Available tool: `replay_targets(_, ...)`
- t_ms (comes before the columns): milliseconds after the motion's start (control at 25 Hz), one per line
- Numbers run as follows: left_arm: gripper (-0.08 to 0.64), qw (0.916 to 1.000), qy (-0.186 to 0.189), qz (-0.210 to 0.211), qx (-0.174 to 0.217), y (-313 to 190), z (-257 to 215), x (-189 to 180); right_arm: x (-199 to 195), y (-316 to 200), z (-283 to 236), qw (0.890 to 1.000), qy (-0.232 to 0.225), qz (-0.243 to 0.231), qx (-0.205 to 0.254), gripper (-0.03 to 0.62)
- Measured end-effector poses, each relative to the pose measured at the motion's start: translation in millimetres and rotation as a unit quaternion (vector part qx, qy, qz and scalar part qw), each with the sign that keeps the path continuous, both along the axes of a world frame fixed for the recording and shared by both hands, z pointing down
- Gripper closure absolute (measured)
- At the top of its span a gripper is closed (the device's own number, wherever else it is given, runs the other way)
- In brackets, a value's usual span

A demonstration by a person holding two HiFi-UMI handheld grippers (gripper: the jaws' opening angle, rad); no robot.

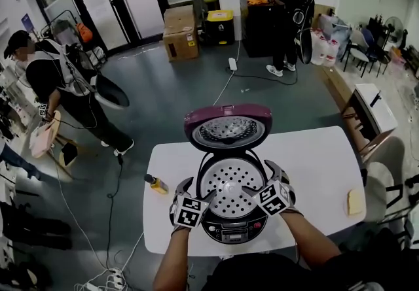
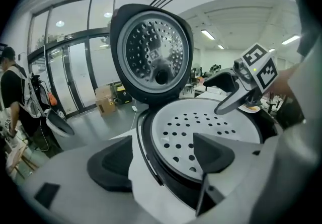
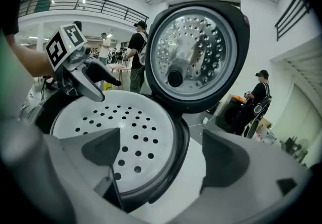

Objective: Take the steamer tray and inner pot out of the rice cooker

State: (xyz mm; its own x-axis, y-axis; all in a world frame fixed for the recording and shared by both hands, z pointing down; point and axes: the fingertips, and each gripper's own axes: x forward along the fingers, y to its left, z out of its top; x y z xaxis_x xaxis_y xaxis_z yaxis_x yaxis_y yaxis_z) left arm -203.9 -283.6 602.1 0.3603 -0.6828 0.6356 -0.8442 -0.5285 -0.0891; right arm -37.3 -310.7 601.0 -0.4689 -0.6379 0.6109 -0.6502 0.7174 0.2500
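Observation:
A rice cooker [image 1: 233,229] stands on the white table [image 1: 314,159] with its dark red lid [image 1: 228,127] swung up. A white perforated steamer tray [image 1: 230,185] fills its mouth and hides the inner pot. My left gripper [image 1: 198,190] is open at the tray's left rim. In the left gripper view [image 2: 161,160] one jaw is outside the cooker wall and the other over the tray [image 2: 201,122]. My right gripper [image 1: 260,180] is open at the right rim. In the right gripper view [image 3: 163,155] it straddles the wall the same way beside the tray [image 3: 110,117]. Neither gripper's pads press on anything.
A small yellow and black object [image 1: 157,184] lies at the table's left edge, and a pale sponge-like piece [image 1: 355,201] at its right edge. People stand on the floor at left and far back. Cardboard boxes [image 1: 181,34] and a cable lie beyond the table.

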Motion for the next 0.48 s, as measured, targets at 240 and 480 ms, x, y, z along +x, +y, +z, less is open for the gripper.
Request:
replay_targets(240,0.257,0.9995,-0.026,0.012,-0.013,-5,10,3,0,-9,24,0.999,0.044,-0.014,-0.025,0.237)
replay_targets(480,0.300,0.9969,-0.073,0.024,-0.019,-8,20,4,5,-13,41,0.993,0.113,-0.025,-0.014,0.356)
